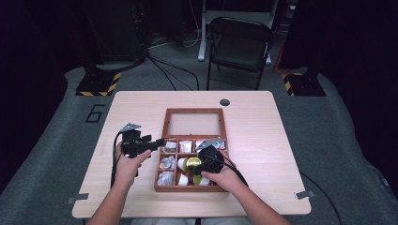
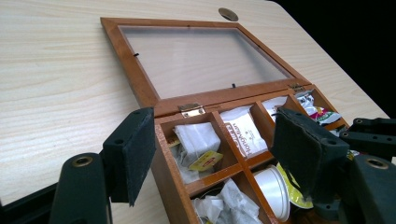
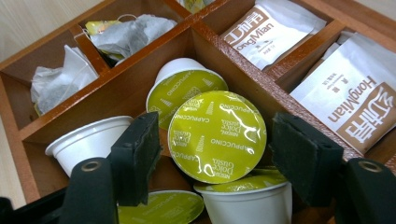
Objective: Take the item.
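A wooden compartment box (image 1: 159, 174) sits mid-table with its glass lid (image 1: 194, 123) lying open behind it. Its compartments hold tea bags (image 2: 196, 140), white sachets (image 3: 362, 98) and coffee capsules. In the right gripper view a green-foiled capsule (image 3: 217, 135) lies tilted on other capsules, between my right gripper's (image 3: 219, 158) open jaws, with a small gap on each side. In the high view my right gripper (image 1: 196, 164) reaches down into the box's front middle compartment. My left gripper (image 1: 158, 142) (image 2: 219, 154) hovers open at the box's left rear corner with nothing between its jaws.
A round grommet hole (image 1: 225, 102) sits near the table's far edge. A black folding chair (image 1: 240, 44) stands beyond the table. Bare tabletop (image 1: 272, 140) lies to either side of the box. Cables trail from both grippers toward the near edge.
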`<state>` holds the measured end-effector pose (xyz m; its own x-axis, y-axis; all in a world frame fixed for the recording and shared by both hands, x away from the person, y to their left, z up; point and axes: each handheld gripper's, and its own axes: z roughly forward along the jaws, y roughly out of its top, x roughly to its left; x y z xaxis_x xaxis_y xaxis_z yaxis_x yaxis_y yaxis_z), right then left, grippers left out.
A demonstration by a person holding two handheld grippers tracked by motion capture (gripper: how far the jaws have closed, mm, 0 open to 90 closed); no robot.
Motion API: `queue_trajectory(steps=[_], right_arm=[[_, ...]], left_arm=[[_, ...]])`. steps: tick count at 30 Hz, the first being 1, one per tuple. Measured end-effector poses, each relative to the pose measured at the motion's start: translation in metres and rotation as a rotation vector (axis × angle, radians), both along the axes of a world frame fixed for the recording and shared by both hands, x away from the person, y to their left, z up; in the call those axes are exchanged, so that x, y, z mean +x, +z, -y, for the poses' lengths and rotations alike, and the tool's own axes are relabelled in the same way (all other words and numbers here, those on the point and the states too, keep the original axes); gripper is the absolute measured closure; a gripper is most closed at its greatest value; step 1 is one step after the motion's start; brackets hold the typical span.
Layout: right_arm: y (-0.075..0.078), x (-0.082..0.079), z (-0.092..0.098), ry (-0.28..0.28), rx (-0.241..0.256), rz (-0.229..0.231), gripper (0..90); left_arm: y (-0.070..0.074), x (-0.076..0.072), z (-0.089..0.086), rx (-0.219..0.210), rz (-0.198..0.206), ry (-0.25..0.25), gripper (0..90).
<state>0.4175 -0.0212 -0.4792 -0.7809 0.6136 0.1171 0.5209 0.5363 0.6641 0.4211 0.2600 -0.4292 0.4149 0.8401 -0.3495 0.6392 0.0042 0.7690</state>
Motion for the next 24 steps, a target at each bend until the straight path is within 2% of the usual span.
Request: queue_trajectory(steps=[1,2,4,8,15,24], right_arm=[[-0.001,0.001,0.000,0.013,-0.007,0.004,32.3],[-0.001,0.000,-0.001,-0.001,-0.004,-0.004,32.3],[-0.001,0.000,-0.002,0.006,-0.008,-0.016,32.2],[-0.003,0.002,-0.004,0.017,-0.024,-0.003,31.5],[-0.006,0.003,-0.009,0.025,-0.040,-0.013,31.9],[-0.009,0.005,-0.011,0.026,-0.043,-0.024,36.6]], left_arm=[[0.000,0.000,-0.001,-0.003,-0.001,-0.001,29.7],[0.000,0.000,-0.001,-0.007,-0.003,-0.001,29.6],[0.001,-0.001,-0.001,-0.009,-0.007,0.003,29.1],[0.000,-0.002,-0.002,-0.007,-0.007,0.002,28.6],[-0.001,-0.002,-0.002,-0.011,-0.005,0.004,28.6],[-0.001,-0.001,-0.002,-0.008,-0.007,0.007,28.6]])
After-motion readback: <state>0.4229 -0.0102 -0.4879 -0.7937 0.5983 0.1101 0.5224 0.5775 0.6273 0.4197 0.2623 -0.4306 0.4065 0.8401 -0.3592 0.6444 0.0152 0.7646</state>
